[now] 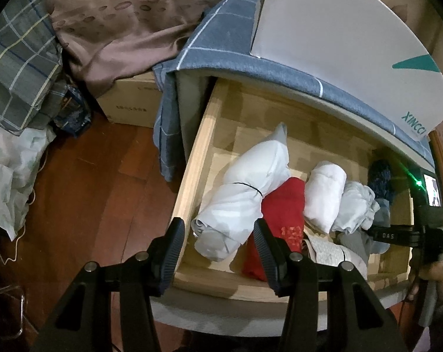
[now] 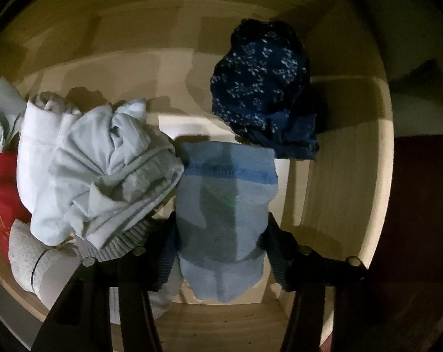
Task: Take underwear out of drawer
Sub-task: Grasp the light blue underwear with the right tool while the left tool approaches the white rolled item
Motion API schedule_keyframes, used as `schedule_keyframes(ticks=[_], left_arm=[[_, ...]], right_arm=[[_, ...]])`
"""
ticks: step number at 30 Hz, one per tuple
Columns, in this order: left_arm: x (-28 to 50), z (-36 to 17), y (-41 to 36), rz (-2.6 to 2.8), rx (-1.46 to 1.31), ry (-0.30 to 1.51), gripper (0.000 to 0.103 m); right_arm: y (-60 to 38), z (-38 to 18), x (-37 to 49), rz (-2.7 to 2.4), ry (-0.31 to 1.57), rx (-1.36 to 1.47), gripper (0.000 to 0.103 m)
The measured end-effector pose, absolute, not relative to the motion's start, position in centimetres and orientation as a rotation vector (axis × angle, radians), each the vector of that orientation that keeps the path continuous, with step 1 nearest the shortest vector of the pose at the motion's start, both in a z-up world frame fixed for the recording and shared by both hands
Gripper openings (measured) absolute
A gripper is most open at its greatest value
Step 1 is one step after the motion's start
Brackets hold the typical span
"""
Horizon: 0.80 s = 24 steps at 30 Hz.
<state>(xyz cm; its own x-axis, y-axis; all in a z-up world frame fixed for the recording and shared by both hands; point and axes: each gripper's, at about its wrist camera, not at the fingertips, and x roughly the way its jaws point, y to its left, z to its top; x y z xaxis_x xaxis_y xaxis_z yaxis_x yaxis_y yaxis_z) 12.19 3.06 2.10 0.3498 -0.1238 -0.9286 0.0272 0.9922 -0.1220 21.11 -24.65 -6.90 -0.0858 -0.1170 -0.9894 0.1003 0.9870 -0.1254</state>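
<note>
You are holding the left gripper (image 1: 218,252) above the front left corner of the open wooden drawer (image 1: 192,176), with its jaws standing wide apart and gripping nothing. Below and beyond those jaws, a large white roll (image 1: 245,193) bound by a thin black band is lying at the left of the drawer, touching a red garment (image 1: 283,214) on its right. Next along the row, a smaller white roll (image 1: 324,196) and a crumpled pale grey garment (image 1: 356,208) are sitting side by side. You are holding the right gripper (image 2: 221,249) inside the right part of the drawer, and its jaws are sitting against both sides of a light blue pair of underwear (image 2: 224,205) with a darker blue band; whether they are pressing firmly cannot be told. This underwear is lying near the drawer's front wall, just beside the pale grey garment (image 2: 110,176) on its left. A dark blue speckled garment (image 2: 262,88) is lying behind it, toward the back right corner. A blue checked cloth (image 1: 221,44) is covering the cabinet top above the drawer, and a white box (image 1: 338,44) is resting on it.
</note>
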Motion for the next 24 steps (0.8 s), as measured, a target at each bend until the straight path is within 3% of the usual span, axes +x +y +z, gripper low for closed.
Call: schedule_keyframes(ticks=[11, 24], left_arm=[[12.8, 1.4, 2.7, -0.136, -0.087, 1.254, 0.05], [16.3, 0.9, -1.4, -0.251, 0.186, 1.291, 0.05]], right_arm=[[-25.7, -3.5, 15.3, -0.201, 1.505, 0.116, 0.04], [-24.6, -0.1, 11.3, -0.227, 1.403, 0.151, 0.04]])
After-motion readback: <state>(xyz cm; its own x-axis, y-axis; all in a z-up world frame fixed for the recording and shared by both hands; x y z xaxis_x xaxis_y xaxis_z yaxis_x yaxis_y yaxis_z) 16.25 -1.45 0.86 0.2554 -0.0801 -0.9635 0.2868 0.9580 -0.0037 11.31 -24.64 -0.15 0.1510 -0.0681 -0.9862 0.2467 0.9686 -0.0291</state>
